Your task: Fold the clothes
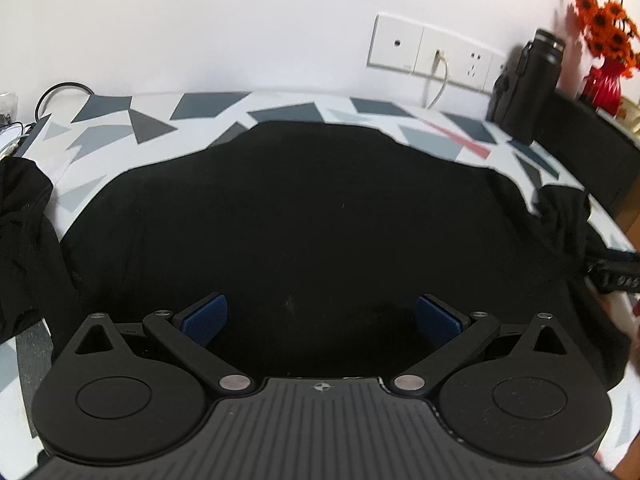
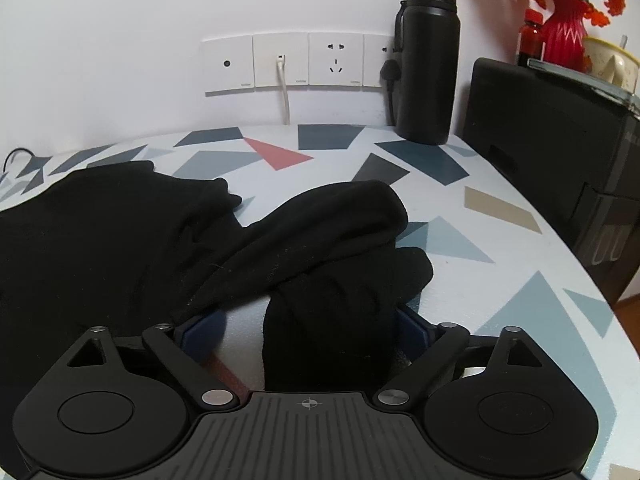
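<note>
Black garment point(image 1: 304, 216) under both parted tools

Black flask point(image 2: 427, 60) upright by wall sockets point(image 2: 296, 62) — white cable point(image 2: 285, 92) plugged in; red vase point(image 2: 566, 26) with orange flowers point(image 1: 608, 28) on black unit point(image 2: 548, 128).

A white tabletop printed with grey, blue and red angular shapes point(image 2: 500, 280) carries everything here. A black fabric garment point(image 1: 300, 220) lies spread flat on it, directly ahead of the left fingers and reaching out past both of them. In the right wrist view one bunched sleeve of that garment point(image 2: 332, 240) lies between the fingers and runs on ahead of them. A tall black metal flask point(image 2: 428, 64) stands upright on the tabletop, well beyond the right fingertips, against the wall.
</note>
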